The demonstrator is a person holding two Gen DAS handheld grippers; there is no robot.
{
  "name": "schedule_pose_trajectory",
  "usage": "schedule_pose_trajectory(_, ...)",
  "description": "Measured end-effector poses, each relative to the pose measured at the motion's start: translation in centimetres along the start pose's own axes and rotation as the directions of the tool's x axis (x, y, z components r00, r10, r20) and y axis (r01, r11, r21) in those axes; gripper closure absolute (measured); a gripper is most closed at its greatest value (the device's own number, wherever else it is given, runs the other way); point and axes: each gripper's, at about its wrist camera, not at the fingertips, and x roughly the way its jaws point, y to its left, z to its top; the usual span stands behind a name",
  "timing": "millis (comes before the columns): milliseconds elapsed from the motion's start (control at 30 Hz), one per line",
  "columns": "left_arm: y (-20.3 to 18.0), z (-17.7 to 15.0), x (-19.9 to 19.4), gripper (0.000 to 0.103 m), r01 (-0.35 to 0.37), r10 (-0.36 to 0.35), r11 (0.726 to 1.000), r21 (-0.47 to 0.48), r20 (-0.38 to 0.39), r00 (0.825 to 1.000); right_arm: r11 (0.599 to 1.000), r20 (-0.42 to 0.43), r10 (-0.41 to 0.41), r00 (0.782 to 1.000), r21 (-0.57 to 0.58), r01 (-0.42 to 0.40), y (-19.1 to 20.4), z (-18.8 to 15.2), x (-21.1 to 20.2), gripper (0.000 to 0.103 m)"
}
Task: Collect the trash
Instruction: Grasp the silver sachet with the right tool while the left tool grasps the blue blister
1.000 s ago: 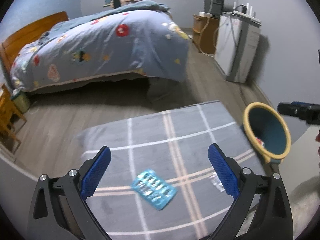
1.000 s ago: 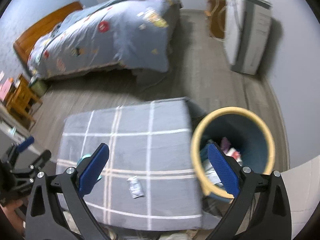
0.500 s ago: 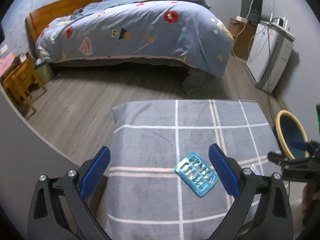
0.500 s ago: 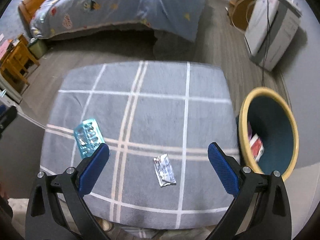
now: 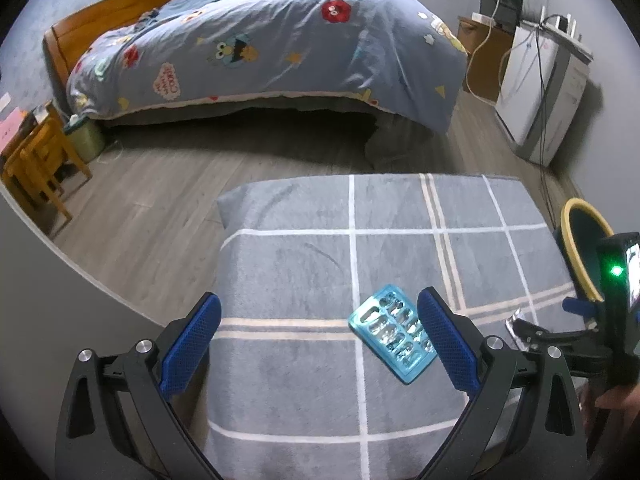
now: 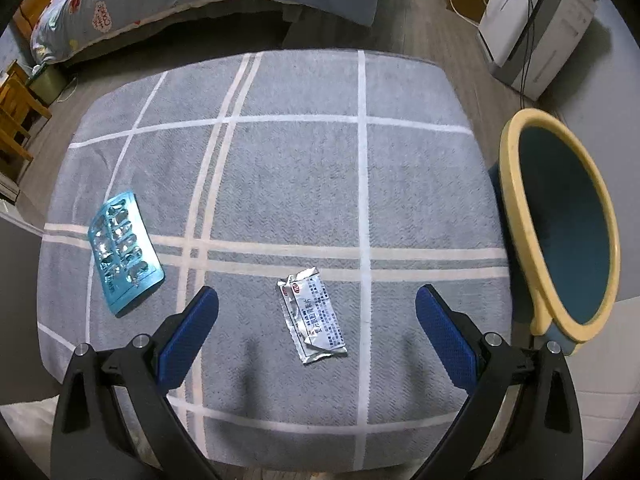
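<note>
A blue blister pack (image 5: 390, 336) (image 6: 123, 252) lies on the grey checked cloth (image 5: 304, 280) (image 6: 304, 184), just inside the right finger of my open left gripper (image 5: 318, 346). A torn silver sachet (image 6: 313, 316) lies flat between the fingers of my open right gripper (image 6: 316, 338), which hovers over it; only its edge (image 5: 513, 323) shows in the left wrist view. The bin (image 6: 560, 224) (image 5: 578, 252), dark teal with a yellow rim, stands off the cloth's right edge. Both grippers hold nothing.
A bed with a blue patterned duvet (image 5: 272, 48) fills the back of the room. A white appliance (image 5: 544, 92) (image 6: 532, 28) with cables stands at the right wall. Wooden furniture (image 5: 36, 160) and a small green bin (image 5: 86, 138) sit at the left. Grey plank floor surrounds the cloth-covered surface.
Both grippers have swung left and come lower over the cloth. The sachet now lies between the right gripper's fingers, and the blister pack has slid toward the left gripper's right finger.
</note>
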Motion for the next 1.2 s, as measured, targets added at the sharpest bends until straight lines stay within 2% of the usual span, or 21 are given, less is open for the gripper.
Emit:
schedule_pose_trajectory(133,-0.4,-0.2,0.7,0.006,-0.009,0.009,1.0,0.014,-0.024,1.0,1.0,-0.044,0.009,0.999,-0.013,-0.009,0.5,-0.3,1.2,0.017)
schedule_pose_trajectory(233,-0.7,-0.3,1.0,0.006,-0.012,0.013,1.0,0.019,-0.034,0.999,0.998,-0.066,-0.006,0.998,-0.056,0.002,1.1,-0.5,1.9,0.028)
schedule_pose_trajectory(433,-1.1,-0.7,2.0,0.006,-0.015,0.016,1.0,0.017,-0.063,0.998,0.996,-0.102,-0.043,0.994,-0.088,0.034,1.4,-0.9,3.0,0.054)
schedule_pose_trajectory(500,-1.3,-1.0,2.6,0.006,-0.016,0.016,1.0,0.011,-0.077,0.997,0.996,-0.103,-0.033,0.994,-0.087,0.024,1.4,-0.8,2.9,0.068)
schedule_pose_trajectory(533,-1.4,-1.1,2.9,0.006,-0.014,0.014,1.0,0.005,-0.086,0.996,0.997,-0.106,-0.026,0.994,-0.082,0.017,1.4,-0.8,2.9,0.07)
schedule_pose_trajectory(933,-4.8,-3.9,9.5,0.006,0.003,-0.02,0.998,-0.071,-0.229,0.973,1.0,-0.059,-0.001,0.998,-0.006,0.001,-1.3,0.2,1.6,0.07)
schedule_pose_trajectory(1200,-6.9,-4.7,12.7,0.006,-0.015,-0.028,0.988,-0.153,-0.273,0.962,0.999,-0.059,0.03,0.998,0.044,-0.027,-3.5,0.7,1.3,0.07)
